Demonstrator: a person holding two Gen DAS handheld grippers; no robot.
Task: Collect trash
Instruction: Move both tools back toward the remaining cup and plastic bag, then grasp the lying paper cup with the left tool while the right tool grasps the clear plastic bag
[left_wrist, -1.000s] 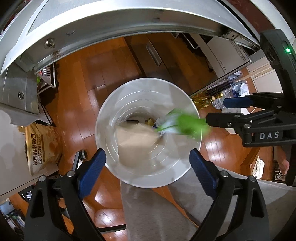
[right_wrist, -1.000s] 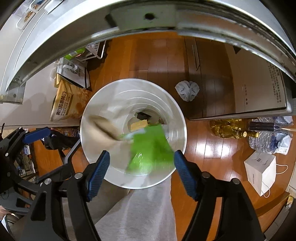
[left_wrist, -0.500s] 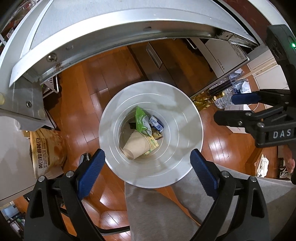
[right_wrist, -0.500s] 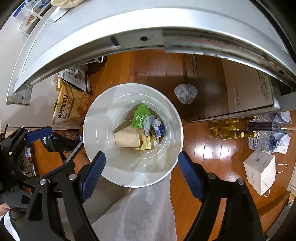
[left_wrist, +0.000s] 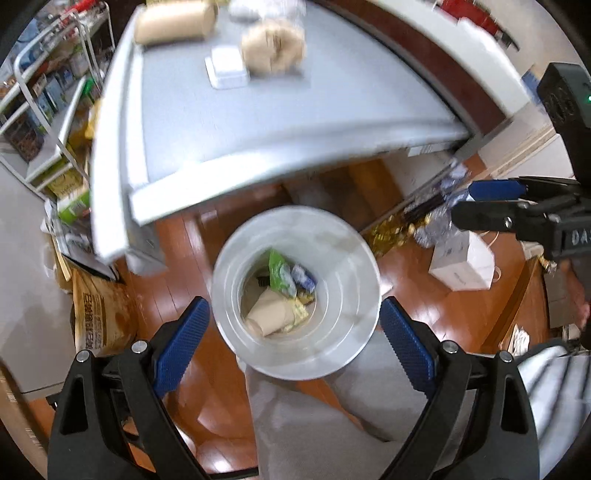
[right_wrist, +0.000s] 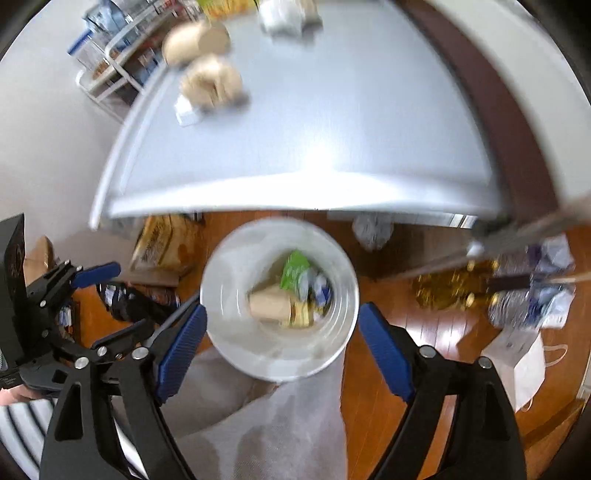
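Wooden floor (left_wrist: 177, 258) lies around a white bin (left_wrist: 343, 343), which stands just in front of the near edge of a grey tabletop (left_wrist: 295, 110). Between this edge and the bin's rim only a narrow strip of floor shows. Inside the bin lie a paper cup (left_wrist: 267, 317), a green wrapper (left_wrist: 279, 273) and some smaller packets. Two crumpled brown paper pieces (left_wrist: 273, 50) and a white box (left_wrist: 227, 70) rest on the far part of the tabletop, well apart from its near edge.

Over the bin, the left hand-held gripper (left_wrist: 295, 343) has its jaws spread wide with nothing between them. The right hand-held gripper (right_wrist: 280, 347) has just been opening its jaws, and they are empty too.

A brown sack (left_wrist: 99, 314) with large printed characters leans on the left. On the right gripper's body the letters "DAS" (left_wrist: 580, 238) can be read. A white paper bag (left_wrist: 461, 266) stands on the floor at the right.
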